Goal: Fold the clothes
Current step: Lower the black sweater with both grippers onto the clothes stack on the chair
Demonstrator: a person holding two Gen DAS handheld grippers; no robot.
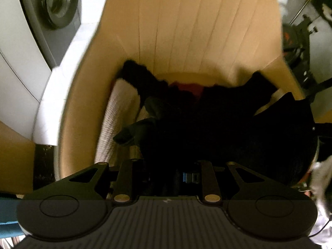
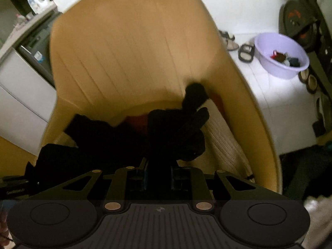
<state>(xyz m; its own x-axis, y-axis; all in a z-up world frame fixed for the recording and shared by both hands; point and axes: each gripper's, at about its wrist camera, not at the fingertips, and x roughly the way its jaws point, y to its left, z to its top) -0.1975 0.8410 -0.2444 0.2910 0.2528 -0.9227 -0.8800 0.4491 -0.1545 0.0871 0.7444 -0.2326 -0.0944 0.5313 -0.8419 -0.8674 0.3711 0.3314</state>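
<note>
A: While the left wrist view looked down into the tan moulded plastic chair (image 1: 186, 31), how far had the folding got?
B: Nowhere that I could judge. A dark rumpled heap of black clothes (image 1: 217, 124) lay on the seat, touching a white ribbed knit garment (image 1: 116, 120) and a dark red cloth (image 1: 186, 88), all unfolded. The left tool (image 1: 166, 145) was lost against the black fabric; I could not tell how wide it stood or whether it held anything.
A: And the right wrist view?
B: Same chair, same pile (image 2: 124, 137), white knit (image 2: 224, 143) beside it. The right tool (image 2: 158, 157) sank into dark cloth, its state unreadable. A lilac plastic basin (image 2: 269, 66) with small items sat on the white floor (image 2: 280, 103). Everything remained to fold.
</note>
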